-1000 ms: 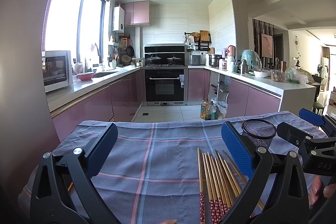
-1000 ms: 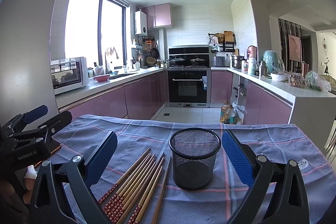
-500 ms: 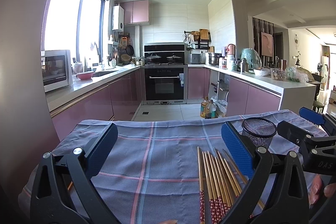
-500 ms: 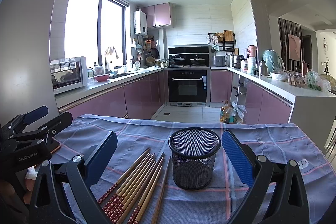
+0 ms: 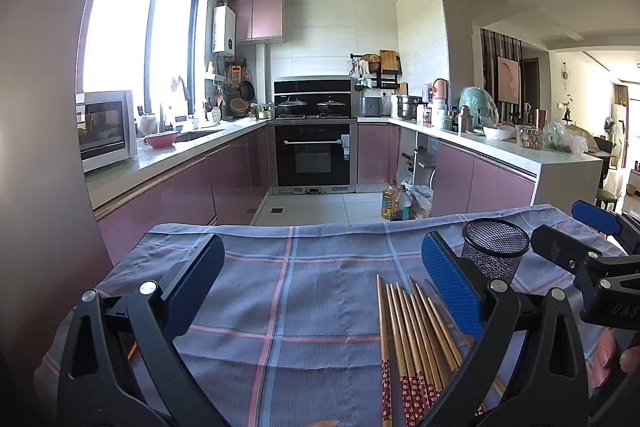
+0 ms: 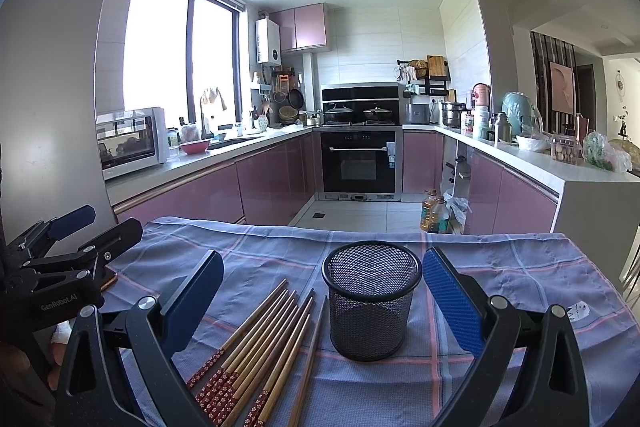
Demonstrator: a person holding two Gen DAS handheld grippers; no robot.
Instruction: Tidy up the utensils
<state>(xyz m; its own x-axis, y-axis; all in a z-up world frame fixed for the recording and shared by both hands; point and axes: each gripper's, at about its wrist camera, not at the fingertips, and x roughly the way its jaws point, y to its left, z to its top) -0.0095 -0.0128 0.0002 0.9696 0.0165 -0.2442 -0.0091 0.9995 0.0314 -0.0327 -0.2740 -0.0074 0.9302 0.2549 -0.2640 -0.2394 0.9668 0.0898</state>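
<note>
**Both grippers hovering wide over the chopsticks and mesh cup**

The left gripper [image 5: 322,279] is hanging above a blue plaid cloth [image 5: 288,299] with its jaws spread wide and nothing between them but bare fabric. A bundle of chopsticks [image 5: 416,343] is lying on the cloth just inside and partly under its right finger, the plain wooden tips pointing away from the camera and the red patterned ends lying toward it. Beyond that right finger, a black mesh cup [image 5: 496,247] is standing upright on the cloth. Farther right in the same view, the other tool is showing from the side.

The right gripper [image 6: 322,291] is also sitting with its jaws wide apart and gripping nothing. The mesh cup [image 6: 370,301] is standing between its two fingers, closer to the right one and not touching either; nothing is showing above its rim. The chopsticks [image 6: 260,351] are fanning out on the cloth [image 6: 500,271] between the left finger and the cup, slanting from near the cup's rim toward the left finger's base, with one stick lying slightly apart, just beside the cup's foot. Outside the left finger, the left gripper's black body is showing at the frame edge.

Past the far edge of the cloth, a kitchen with pink cabinets [image 6: 272,183] and a black oven [image 6: 360,163] is filling the background.
</note>
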